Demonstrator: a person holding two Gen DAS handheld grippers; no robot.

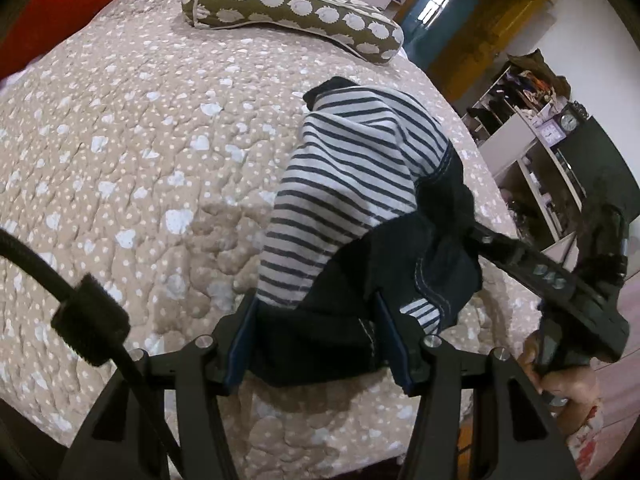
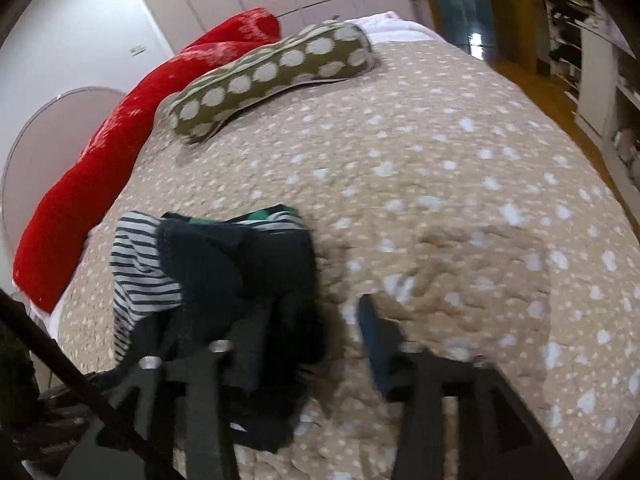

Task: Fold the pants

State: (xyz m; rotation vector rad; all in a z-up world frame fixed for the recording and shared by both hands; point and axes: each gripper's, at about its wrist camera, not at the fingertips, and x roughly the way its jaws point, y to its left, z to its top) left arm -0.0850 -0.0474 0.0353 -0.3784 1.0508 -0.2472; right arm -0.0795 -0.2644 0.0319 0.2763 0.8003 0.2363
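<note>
The greater part of both views is filled by a quilted beige bedspread (image 1: 132,152), puckered in small pillowed cells and scattered with white dots and larger pale blotches. Along the upper left of the right wrist view a plush red blanket (image 2: 120,128) is seen bunched into a long ridge, and beside it an olive bolster pillow (image 1: 288,8) is laid, tubular, piped in pale cord and printed with rows of white scalloped rounds. At the right edge of the left wrist view open white shelving (image 1: 532,152) is crowded with small objects, among them a round clock face; no writing can be read anywhere. The pants (image 1: 360,184) are found right of centre in the left wrist view, crumpled into a raised heap: a soft knit in white with narrow navy stripes, joined to dark navy fabric edged with pale topstitching. The left gripper (image 1: 316,340), of black angular links with blue pads, is held part-open with the dark fabric gathered and pinched between its pads. The right gripper (image 2: 312,332) is seen blurred, its jaws spread; dark cloth is draped over its left finger, and the right pad (image 2: 374,340) stands clear above bare quilt.
</note>
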